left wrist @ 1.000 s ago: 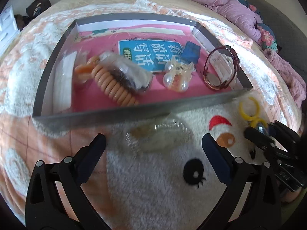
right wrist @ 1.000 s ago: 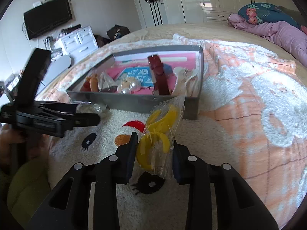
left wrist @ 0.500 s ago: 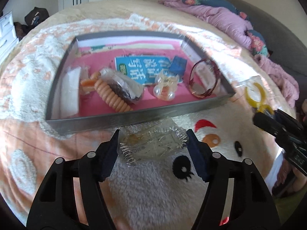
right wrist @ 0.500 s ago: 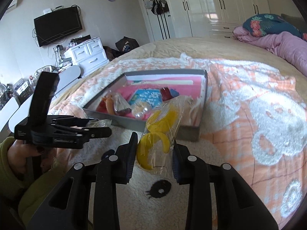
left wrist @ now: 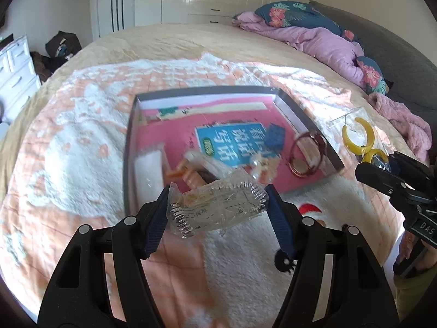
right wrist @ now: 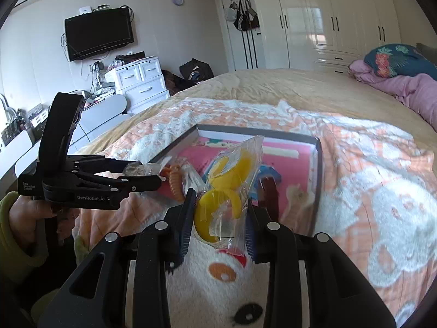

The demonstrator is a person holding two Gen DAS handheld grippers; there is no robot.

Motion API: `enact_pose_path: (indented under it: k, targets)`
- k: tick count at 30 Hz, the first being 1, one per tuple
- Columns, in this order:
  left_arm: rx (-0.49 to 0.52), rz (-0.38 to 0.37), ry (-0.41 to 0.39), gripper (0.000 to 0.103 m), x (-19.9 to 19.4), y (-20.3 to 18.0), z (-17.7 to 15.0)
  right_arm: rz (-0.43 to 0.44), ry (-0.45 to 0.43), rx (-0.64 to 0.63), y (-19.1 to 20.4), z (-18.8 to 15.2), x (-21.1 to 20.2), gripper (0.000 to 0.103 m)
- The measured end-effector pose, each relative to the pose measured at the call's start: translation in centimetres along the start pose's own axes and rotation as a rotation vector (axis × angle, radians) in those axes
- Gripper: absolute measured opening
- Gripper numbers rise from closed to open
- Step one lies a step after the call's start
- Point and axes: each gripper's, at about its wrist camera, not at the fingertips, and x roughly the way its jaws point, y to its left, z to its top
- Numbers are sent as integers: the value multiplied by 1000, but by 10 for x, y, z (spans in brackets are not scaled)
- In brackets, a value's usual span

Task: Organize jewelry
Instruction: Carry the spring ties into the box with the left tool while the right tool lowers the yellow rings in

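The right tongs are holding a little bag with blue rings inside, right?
Not quite. The rings in the little bag are yellow, not blue. The right wrist view shows the right tongs shut on that clear bag.

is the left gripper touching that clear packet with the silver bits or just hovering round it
Touching. The left wrist view shows the left gripper with both blue pads pressed against the ends of the clear packet, which hangs clear of the blanket.

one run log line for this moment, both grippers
left gripper: shut on clear packet | right gripper: shut on yellow-hoop bag | tray: ahead
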Motion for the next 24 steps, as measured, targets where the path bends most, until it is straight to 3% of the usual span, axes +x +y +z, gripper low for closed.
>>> enact_pose_path:
  k: [24]
  targets:
    - [-1, -14, -16, 59, 24, 26, 21, -21, 70, -28, 5, 25, 70, 31]
